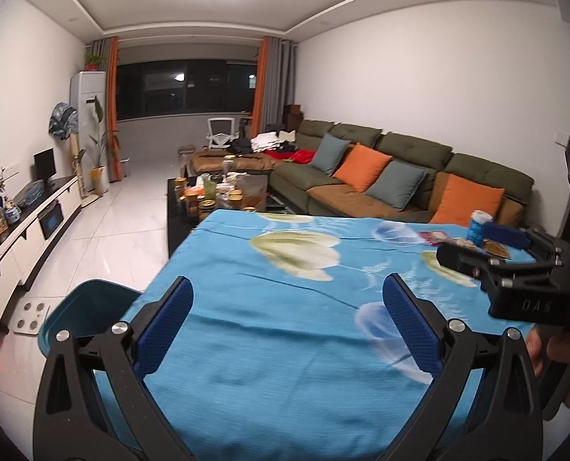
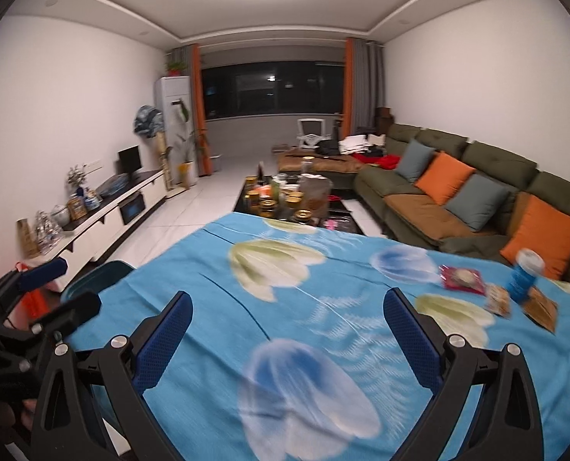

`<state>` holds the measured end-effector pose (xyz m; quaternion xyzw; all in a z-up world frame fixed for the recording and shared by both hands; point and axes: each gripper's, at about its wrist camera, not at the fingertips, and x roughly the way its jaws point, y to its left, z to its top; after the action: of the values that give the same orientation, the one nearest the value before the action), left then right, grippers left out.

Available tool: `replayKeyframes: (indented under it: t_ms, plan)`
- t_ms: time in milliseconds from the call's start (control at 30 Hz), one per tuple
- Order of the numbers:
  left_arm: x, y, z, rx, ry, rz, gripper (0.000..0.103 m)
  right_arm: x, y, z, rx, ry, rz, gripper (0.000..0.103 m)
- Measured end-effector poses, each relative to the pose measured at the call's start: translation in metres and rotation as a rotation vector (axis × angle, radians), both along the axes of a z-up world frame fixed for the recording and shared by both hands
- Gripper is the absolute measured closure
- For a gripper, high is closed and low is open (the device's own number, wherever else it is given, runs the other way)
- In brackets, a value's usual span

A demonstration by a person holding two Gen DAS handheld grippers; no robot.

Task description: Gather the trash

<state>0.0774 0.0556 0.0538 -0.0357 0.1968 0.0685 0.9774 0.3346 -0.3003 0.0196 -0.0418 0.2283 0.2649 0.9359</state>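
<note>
both grippers spread, empty. trash cluster, red wrapper [image 2: 462, 279], blue cup [image 2: 524, 277] and brown packets [image 2: 539, 308], lies on table [image 2: 216, 345] far right of right gripper [image 2: 288, 340], the nearer one. left gripper [image 1: 288, 324] sits beside teal bin [image 1: 89, 307].

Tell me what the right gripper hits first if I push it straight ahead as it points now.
Probably only the blue floral cloth: the open right gripper points across its bare middle. The trash, a red packet and blue cup, lies off to its right. Depth is uncertain.
</note>
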Motion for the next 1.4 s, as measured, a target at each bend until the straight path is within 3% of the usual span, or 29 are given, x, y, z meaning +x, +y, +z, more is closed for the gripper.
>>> replayKeyframes:
  t_ms: [467,833,1400]
  plan:
    - [-0.031,-0.055,-0.018,0.045,-0.074,-0.079,0.006,-0.059,-0.08,-0.031,0.035,-0.08,-0.262,0.007]
    - [-0.057,-0.062,-0.019,0.063,-0.132,-0.065,0.006,-0.101,-0.097,-0.038,0.081,-0.164,-0.344,0.007]
    - [-0.09,-0.054,-0.029,0.049,-0.143,-0.028,0.006,-0.14,-0.094,-0.049,0.072,-0.191,-0.382,0.007]
